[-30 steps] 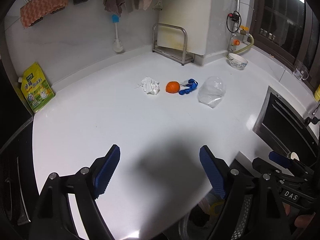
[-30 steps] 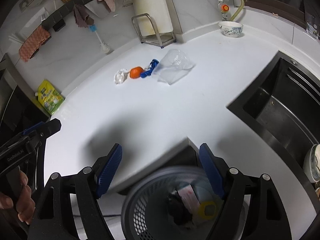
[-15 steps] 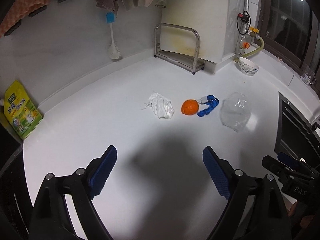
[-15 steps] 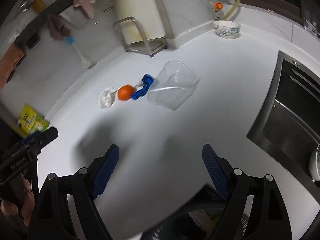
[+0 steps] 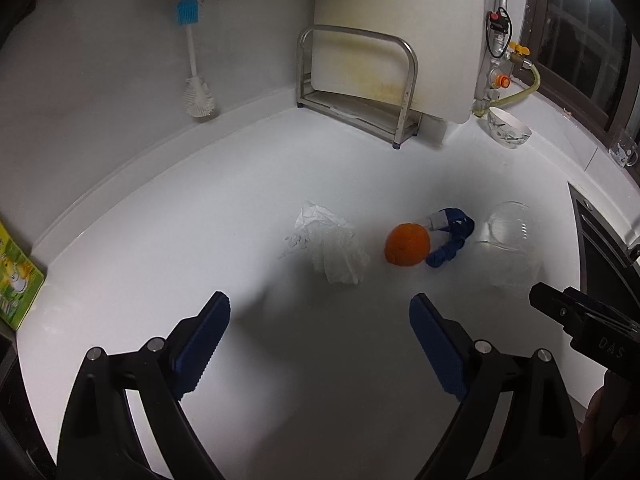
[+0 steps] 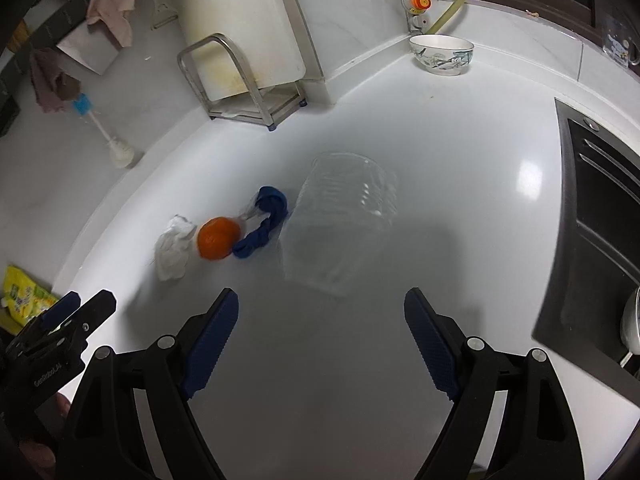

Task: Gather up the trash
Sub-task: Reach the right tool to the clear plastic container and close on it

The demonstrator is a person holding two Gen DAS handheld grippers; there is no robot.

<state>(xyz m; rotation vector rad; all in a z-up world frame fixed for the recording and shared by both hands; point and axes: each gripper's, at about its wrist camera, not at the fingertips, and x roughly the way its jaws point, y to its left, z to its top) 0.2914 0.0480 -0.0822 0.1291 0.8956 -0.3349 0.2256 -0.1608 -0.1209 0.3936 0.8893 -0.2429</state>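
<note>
Hovering above the white counter, the left gripper had its jaws spread wide, and nothing was between its blue pads. The right gripper was also wide apart and empty over the same counter.

In the left wrist view, four pieces of trash lay in a loose row a little beyond the fingers. A crumpled white tissue was at about 12 o'clock from the left gripper. Just beside it, toward 1 o'clock, lay an orange peel, and a twisted blue wrapper touched the peel on its far side. A clear plastic cup lay on its side at about 2 o'clock, just beside the wrapper.

In the right wrist view the clear plastic cup was straight ahead at 12 o'clock, near the fingers. The blue wrapper, the orange peel and the white tissue followed in this order toward 10 o'clock.

Farther back, a metal rack stood against the wall with a white board in it, at 12 o'clock in the left wrist view. A patterned bowl was in the corner at about 1 o'clock in the right wrist view. A dark sink was at 3 o'clock. A bottle brush leaned on the wall at 11 o'clock in the left wrist view, and a yellow-green pouch lay at 9 o'clock in the right wrist view.
</note>
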